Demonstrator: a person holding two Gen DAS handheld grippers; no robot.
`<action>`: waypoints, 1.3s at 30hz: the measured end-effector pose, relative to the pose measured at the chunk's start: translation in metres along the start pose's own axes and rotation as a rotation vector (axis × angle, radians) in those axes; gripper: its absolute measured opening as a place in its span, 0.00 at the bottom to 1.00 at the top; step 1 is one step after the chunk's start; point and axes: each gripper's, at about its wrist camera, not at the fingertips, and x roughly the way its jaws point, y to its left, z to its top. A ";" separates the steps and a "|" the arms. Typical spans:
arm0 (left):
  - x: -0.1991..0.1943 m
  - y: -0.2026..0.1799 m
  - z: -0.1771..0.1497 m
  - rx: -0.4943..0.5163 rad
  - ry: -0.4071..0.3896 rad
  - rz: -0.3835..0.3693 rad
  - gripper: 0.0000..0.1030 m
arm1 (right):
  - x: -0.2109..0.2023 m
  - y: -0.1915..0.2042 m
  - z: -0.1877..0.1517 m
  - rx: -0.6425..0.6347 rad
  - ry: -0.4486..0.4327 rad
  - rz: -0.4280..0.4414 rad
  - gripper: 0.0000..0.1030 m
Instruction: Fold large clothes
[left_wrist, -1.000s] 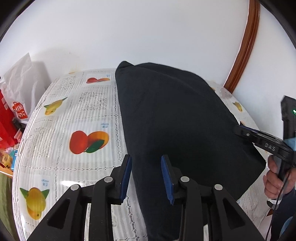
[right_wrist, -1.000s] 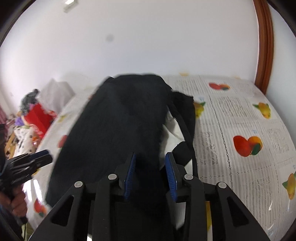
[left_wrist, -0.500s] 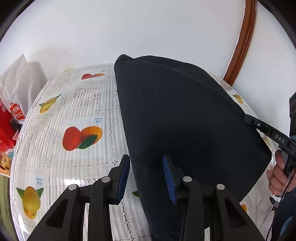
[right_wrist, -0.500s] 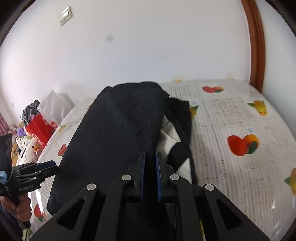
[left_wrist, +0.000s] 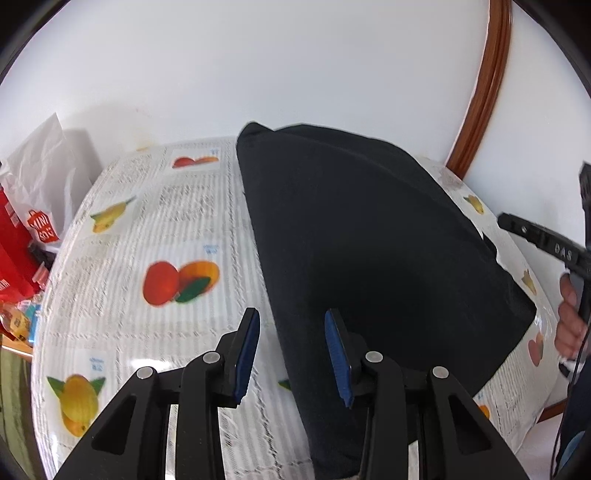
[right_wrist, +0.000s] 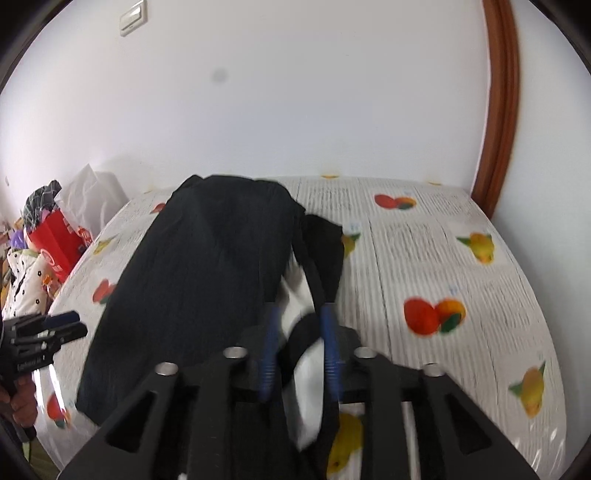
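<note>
A large black garment lies folded lengthwise on the fruit-print tablecloth. My left gripper is open just above the garment's near left edge, holding nothing. In the right wrist view the garment stretches away from me, with a white inner patch and a black strap at its right side. My right gripper is open, its fingers on either side of that white patch and strap. The right gripper also shows in the left wrist view, and the left gripper shows in the right wrist view.
A red shopping bag and a white bag stand past the table's left side. More bags and clothes pile there. A white wall runs behind the table. A brown door frame rises at the right.
My right gripper was shut half a second ago and has opened over the white patch. My left gripper stayed open and drew back slightly along the garment's edge.
</note>
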 end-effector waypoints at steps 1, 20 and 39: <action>0.000 0.002 0.003 -0.005 -0.002 0.003 0.33 | 0.004 0.002 0.006 -0.003 0.001 0.008 0.36; 0.046 0.002 0.023 -0.001 0.045 -0.088 0.34 | 0.107 -0.013 0.059 0.155 0.037 0.167 0.03; 0.022 -0.003 0.004 0.006 0.044 -0.045 0.34 | 0.007 -0.010 -0.025 0.065 0.063 0.112 0.31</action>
